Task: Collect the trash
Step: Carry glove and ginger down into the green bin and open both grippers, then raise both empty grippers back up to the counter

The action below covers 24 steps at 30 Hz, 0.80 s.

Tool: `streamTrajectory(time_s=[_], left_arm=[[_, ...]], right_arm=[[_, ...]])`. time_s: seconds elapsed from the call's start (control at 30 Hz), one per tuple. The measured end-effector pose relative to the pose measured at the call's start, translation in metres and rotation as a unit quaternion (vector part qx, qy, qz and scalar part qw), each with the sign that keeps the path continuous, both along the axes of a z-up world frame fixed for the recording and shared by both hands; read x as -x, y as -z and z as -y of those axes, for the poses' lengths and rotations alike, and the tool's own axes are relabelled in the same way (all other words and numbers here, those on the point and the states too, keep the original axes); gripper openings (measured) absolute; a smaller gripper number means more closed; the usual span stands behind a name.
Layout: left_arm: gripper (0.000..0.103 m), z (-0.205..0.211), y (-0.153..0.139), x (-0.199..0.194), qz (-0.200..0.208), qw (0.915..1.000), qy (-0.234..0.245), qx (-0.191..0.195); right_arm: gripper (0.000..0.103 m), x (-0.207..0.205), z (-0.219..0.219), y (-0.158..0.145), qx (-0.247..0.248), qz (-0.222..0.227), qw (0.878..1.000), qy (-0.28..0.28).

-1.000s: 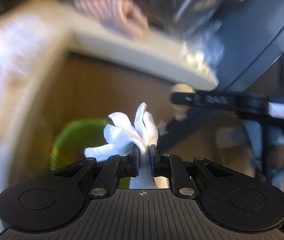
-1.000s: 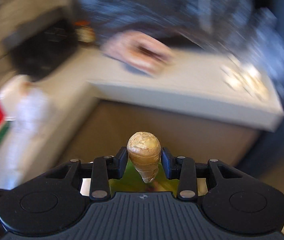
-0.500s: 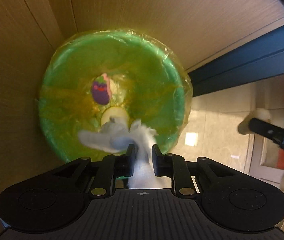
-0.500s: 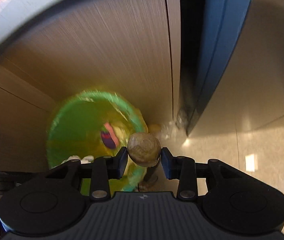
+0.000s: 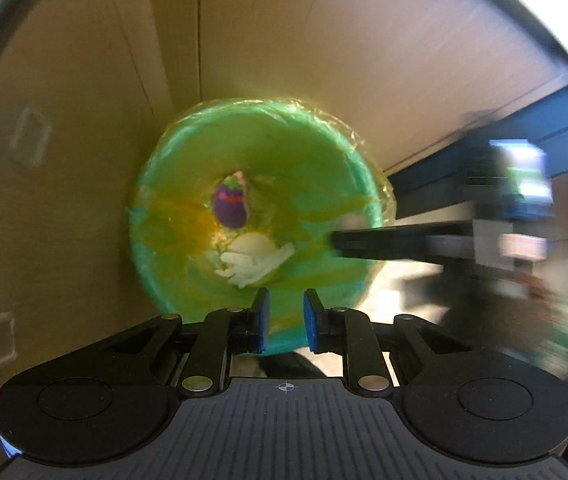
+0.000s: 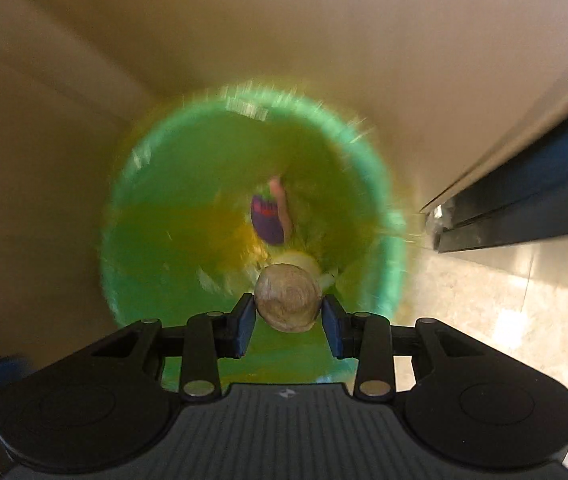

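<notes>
Two grippers point down into a green lined trash bin [image 5: 172,184] set against wooden panels: the left gripper [image 5: 286,322] has narrowly parted, empty fingers, its crumpled white tissue [image 5: 252,264] lying at the bottom beside a purple wrapper [image 5: 230,208]. The right gripper [image 6: 287,322] clamps a tan paper wad [image 6: 287,304] above the bin's near rim. Released off-centre, the wad could likely bounce off the rim [image 6: 394,240] onto the tiled floor [image 6: 484,320].
</notes>
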State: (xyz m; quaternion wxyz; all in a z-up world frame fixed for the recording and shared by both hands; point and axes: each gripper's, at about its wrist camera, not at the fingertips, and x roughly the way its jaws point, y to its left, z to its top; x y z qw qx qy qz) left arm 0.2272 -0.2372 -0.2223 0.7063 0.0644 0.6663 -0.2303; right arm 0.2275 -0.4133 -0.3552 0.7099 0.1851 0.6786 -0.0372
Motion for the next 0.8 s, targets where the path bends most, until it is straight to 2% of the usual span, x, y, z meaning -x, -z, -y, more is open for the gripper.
streamTrajectory(time_s=[0.1, 0.2, 0.27, 0.33, 0.4, 0.6, 0.7, 0.8], left_arm=[[0.020, -0.009, -0.019, 0.001, 0.012, 0.9997, -0.001, 0.021], [0.020, -0.019, -0.039, 0.002, 0.032, 0.9988, -0.012, 0.035], [0.020, -0.027, -0.051, 0.005, 0.043, 0.9979, -0.021, 0.042], [0.020, -0.032, -0.060, 0.007, 0.055, 0.9971, -0.027, 0.045], [0.020, -0.037, -0.064, 0.009, 0.064, 0.9964, -0.034, 0.044], [0.020, -0.051, -0.075, 0.018, 0.077, 0.9943, -0.039, 0.062], [0.020, -0.056, -0.086, 0.023, 0.091, 0.9920, -0.029, 0.083], [0.020, -0.062, -0.101, 0.029, 0.110, 0.9882, -0.019, 0.105]], right_arm=[[0.036, -0.024, -0.024, 0.056, 0.000, -0.063, 0.997, -0.039], [0.034, -0.036, -0.042, 0.104, 0.019, -0.127, 0.990, -0.067], [0.034, -0.040, -0.050, 0.125, 0.036, -0.152, 0.985, -0.079], [0.036, -0.044, -0.054, 0.133, 0.054, -0.162, 0.982, -0.083], [0.050, -0.041, -0.054, 0.131, 0.054, -0.165, 0.982, -0.078], [0.052, -0.035, -0.041, 0.098, 0.062, -0.140, 0.986, -0.059], [0.052, -0.034, -0.035, 0.059, 0.055, -0.104, 0.992, -0.042], [0.052, -0.030, -0.037, 0.007, 0.051, -0.042, 0.997, -0.034]])
